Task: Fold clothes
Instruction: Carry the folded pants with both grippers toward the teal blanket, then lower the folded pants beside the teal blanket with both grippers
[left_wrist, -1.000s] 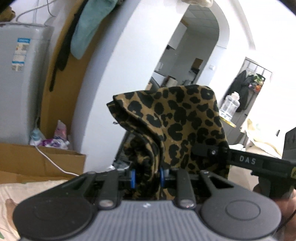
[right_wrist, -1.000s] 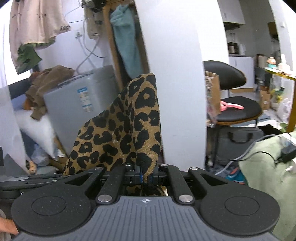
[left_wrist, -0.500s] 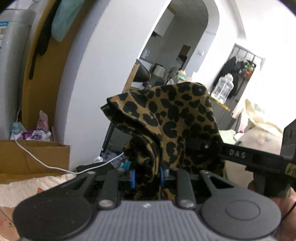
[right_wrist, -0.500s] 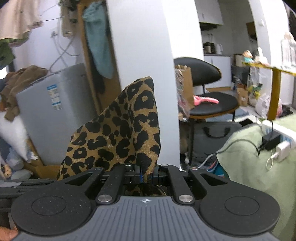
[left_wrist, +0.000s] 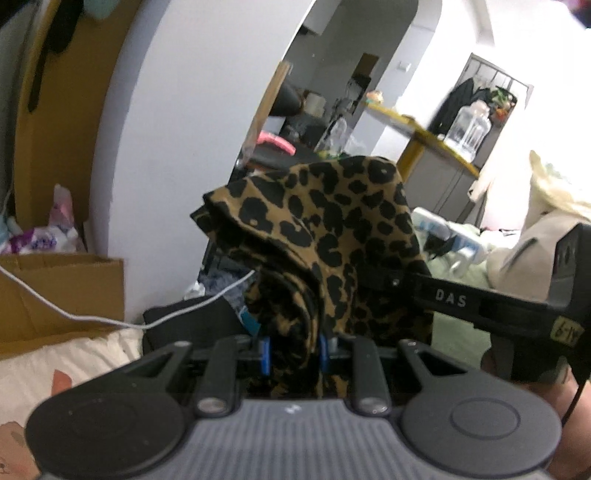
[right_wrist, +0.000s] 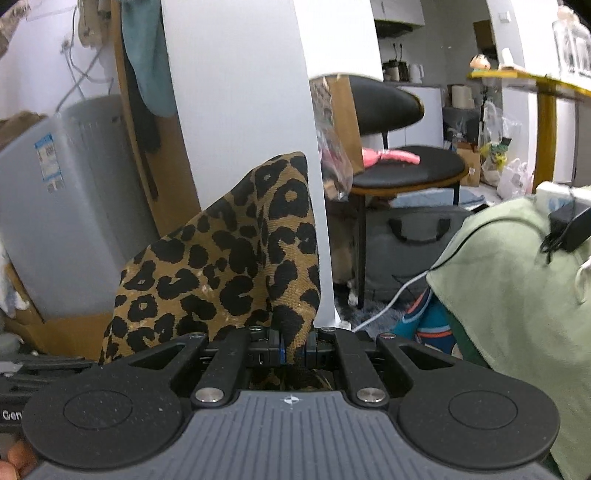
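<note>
Leopard cloth (left_wrist: 332, 229) held up in the air, bunched and clamped in both the left gripper (left_wrist: 291, 349) and right gripper (right_wrist: 293, 349), white pillar (right_wrist: 240, 110) behind, black chair (right_wrist: 402, 170) right of it, white cable (left_wrist: 110, 317).

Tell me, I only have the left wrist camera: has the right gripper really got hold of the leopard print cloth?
Observer: Yes. The right wrist view shows the right gripper shut on a fold of the leopard print cloth.
Operator: What is beyond it, left of the cloth?
Observer: A grey appliance with a blue label.
Operator: And ahead, low down?
Observer: A grey bag with a handle, below the seat of the black chair.
</note>
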